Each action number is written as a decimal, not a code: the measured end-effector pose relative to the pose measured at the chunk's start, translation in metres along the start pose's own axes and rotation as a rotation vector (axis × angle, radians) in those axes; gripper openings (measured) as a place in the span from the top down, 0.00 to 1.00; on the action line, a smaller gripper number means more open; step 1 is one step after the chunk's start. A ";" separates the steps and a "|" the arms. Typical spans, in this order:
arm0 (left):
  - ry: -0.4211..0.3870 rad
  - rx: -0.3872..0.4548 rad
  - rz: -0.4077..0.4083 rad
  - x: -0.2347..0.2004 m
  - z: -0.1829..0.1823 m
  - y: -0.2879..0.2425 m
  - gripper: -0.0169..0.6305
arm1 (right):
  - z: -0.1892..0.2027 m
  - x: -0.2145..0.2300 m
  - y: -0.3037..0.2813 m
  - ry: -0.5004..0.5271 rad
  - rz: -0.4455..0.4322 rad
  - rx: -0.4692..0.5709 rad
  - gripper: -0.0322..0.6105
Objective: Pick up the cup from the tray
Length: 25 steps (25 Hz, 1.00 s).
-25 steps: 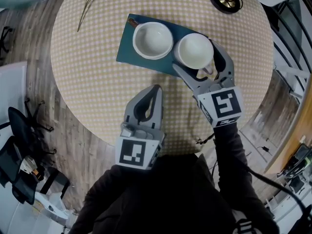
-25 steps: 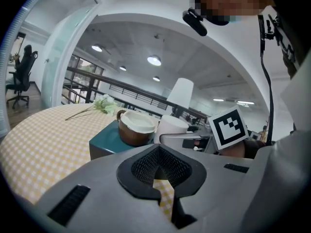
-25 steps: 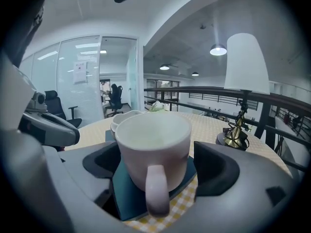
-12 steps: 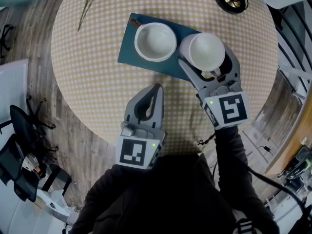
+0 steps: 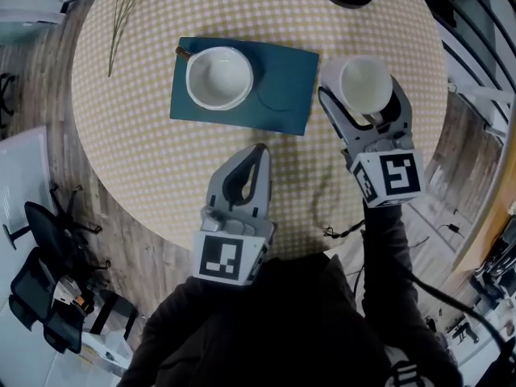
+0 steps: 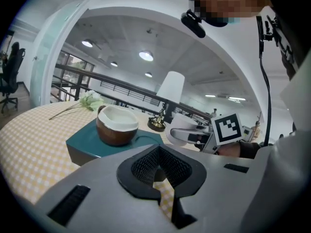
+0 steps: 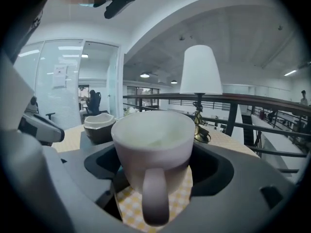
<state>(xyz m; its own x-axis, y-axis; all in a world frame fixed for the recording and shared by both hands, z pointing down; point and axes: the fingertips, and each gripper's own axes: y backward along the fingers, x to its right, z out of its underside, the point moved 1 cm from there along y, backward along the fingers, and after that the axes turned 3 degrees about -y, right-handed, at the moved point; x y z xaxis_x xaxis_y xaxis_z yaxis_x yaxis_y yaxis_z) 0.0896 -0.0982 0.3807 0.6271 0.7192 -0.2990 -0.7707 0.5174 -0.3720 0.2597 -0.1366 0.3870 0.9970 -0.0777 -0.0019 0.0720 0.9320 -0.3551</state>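
Right gripper view shows my right claw (image 7: 155,165) squeezing the white cup (image 7: 153,132) on both sides, with the handle pointing back at me so it is not in the way. The cup is off the blue tray (image 5: 284,87), over the checked table (image 5: 145,164) just beside it. My left claw (image 5: 260,148) is closed and empty, near me.

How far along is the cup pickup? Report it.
Done: the cup is off the tray, which holds the bowl. In hand: the right hand-held gripper clamps the cup beside the tray. Remaining: probably just carrying it away; the left hand-held gripper is shut, empty.
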 end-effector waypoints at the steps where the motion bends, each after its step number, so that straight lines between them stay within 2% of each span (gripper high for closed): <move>1: 0.000 -0.009 0.009 0.001 0.001 -0.002 0.96 | 0.007 0.005 0.002 -0.007 0.018 -0.009 0.32; 6: -0.027 -0.034 0.026 0.004 0.007 -0.011 0.96 | 0.037 0.020 0.000 -0.021 0.053 -0.044 0.32; 15: -0.021 -0.062 0.035 0.001 0.012 -0.017 0.96 | 0.073 0.021 -0.008 -0.043 0.069 -0.091 0.32; 25: -0.013 -0.053 0.040 0.003 0.010 -0.012 0.96 | 0.084 0.019 -0.006 -0.084 0.047 -0.102 0.32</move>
<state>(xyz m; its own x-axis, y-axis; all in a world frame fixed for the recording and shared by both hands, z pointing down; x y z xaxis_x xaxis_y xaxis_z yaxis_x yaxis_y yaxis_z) 0.0990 -0.0976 0.3929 0.5944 0.7448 -0.3034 -0.7877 0.4633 -0.4059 0.2803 -0.1140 0.4678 0.9984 -0.0007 0.0558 0.0257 0.8930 -0.4492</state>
